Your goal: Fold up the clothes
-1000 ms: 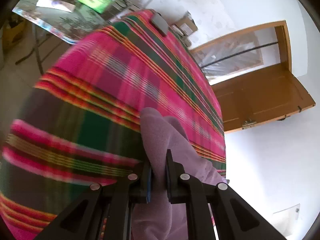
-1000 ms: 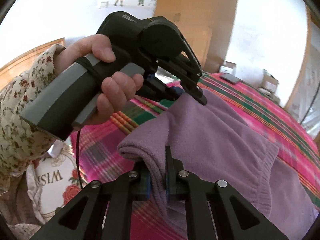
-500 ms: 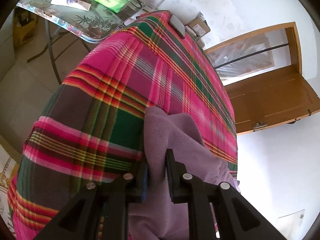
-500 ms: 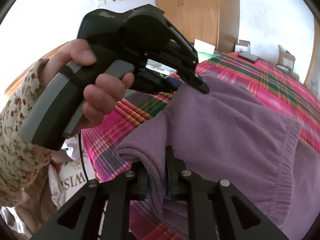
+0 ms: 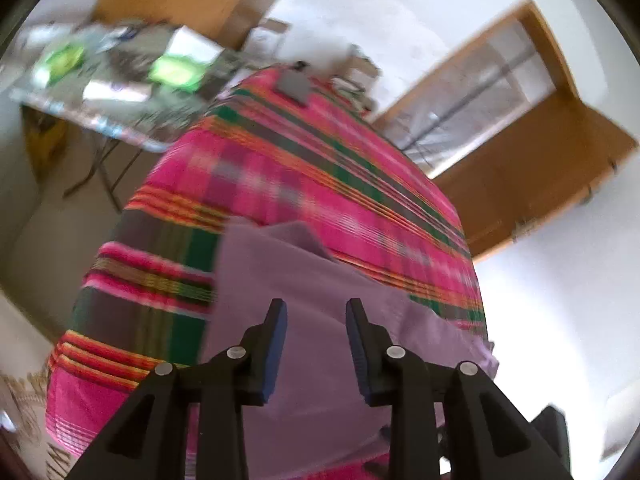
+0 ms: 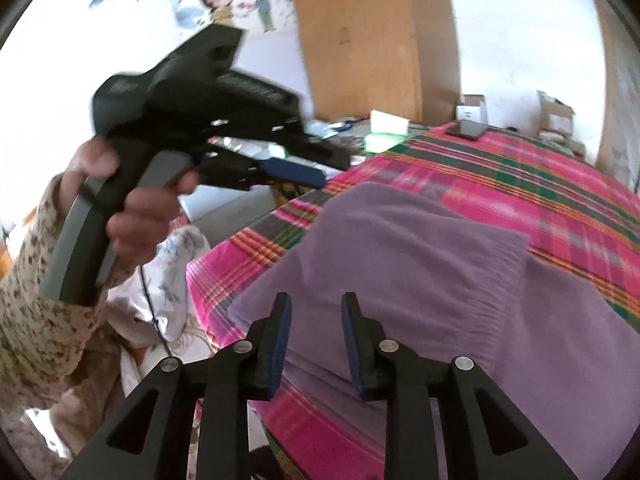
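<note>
purple garment point(image 6: 420, 256) | flat on bed | below opening right tool point(image 6: 314, 314)

A pink, green and orange plaid bedspread point(image 6: 520, 184) covers the bed. A dark phone point(image 6: 466, 129) lies near its far edge. Beside the bed stands a cluttered glass table point(image 5: 120, 92) with green packets point(image 5: 174, 72). A wooden wardrobe point(image 6: 360, 36) stands behind, cardboard boxes point(image 6: 554, 114) against the wall, and cartoon stickers point(image 6: 236, 4) above.
</note>
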`<action>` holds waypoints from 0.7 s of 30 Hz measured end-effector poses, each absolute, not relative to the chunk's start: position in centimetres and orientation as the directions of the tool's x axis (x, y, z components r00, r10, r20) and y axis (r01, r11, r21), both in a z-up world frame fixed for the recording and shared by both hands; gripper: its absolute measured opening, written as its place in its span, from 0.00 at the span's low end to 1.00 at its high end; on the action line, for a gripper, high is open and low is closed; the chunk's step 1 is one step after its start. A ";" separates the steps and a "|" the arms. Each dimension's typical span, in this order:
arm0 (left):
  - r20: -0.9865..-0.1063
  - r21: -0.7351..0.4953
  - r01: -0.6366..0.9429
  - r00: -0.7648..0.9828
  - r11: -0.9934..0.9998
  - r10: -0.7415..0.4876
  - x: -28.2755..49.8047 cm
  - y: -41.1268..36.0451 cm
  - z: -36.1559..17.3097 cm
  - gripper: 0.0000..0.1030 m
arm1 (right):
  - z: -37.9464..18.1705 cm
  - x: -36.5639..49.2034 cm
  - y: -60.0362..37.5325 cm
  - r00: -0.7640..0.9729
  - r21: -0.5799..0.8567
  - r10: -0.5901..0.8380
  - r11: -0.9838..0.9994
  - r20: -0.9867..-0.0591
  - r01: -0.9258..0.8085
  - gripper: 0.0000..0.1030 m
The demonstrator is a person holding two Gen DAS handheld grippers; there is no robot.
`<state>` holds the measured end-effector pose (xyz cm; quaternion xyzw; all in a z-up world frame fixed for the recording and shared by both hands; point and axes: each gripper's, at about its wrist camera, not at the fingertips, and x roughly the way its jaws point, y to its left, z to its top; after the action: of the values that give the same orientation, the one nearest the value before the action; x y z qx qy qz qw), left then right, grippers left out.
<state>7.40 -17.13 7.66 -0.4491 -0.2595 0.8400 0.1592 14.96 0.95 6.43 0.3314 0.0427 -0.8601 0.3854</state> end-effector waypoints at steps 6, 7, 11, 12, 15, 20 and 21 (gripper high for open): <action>-0.685 -0.572 -0.171 -0.437 -0.802 0.583 7.6 -10.8 7.6 0.32 | 8.3 15.2 9.4 -0.630 0.213 -0.562 -0.812 -0.536 0.543 0.26; -0.688 -0.570 -0.186 -0.424 -0.801 0.588 7.7 -9.9 7.5 0.32 | 8.4 15.1 10.8 -0.655 0.209 -0.536 -0.833 -0.532 0.512 0.26; -0.704 -0.558 -0.264 -0.351 -0.787 0.617 7.7 -4.9 6.6 0.32 | 7.8 14.9 16.5 -0.730 0.206 -0.416 -0.908 -0.543 0.364 0.26; -0.708 -0.557 -0.280 -0.332 -0.782 0.623 7.7 -3.7 6.3 0.32 | 7.6 14.9 18.2 -0.745 0.205 -0.375 -0.927 -0.552 0.315 0.26; -0.713 -0.558 -0.331 -0.278 -0.761 0.644 7.5 -0.7 5.7 0.32 | 7.0 15.1 22.1 -0.777 0.200 -0.282 -0.959 -0.563 0.203 0.26; -0.728 -0.561 -0.375 -0.201 -0.738 0.656 7.5 3.2 4.2 0.32 | 5.5 15.2 27.0 -0.784 0.208 -0.174 -0.976 -0.595 0.060 0.26; -0.731 -0.563 -0.380 -0.186 -0.734 0.657 7.5 3.9 3.9 0.32 | 5.2 15.1 27.8 -0.783 0.210 -0.158 -0.977 -0.601 0.036 0.26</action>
<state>7.52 3.89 3.87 -0.5389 -0.1286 0.7593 0.3413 15.07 27.79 5.16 0.3251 -0.0936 -0.9396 0.0518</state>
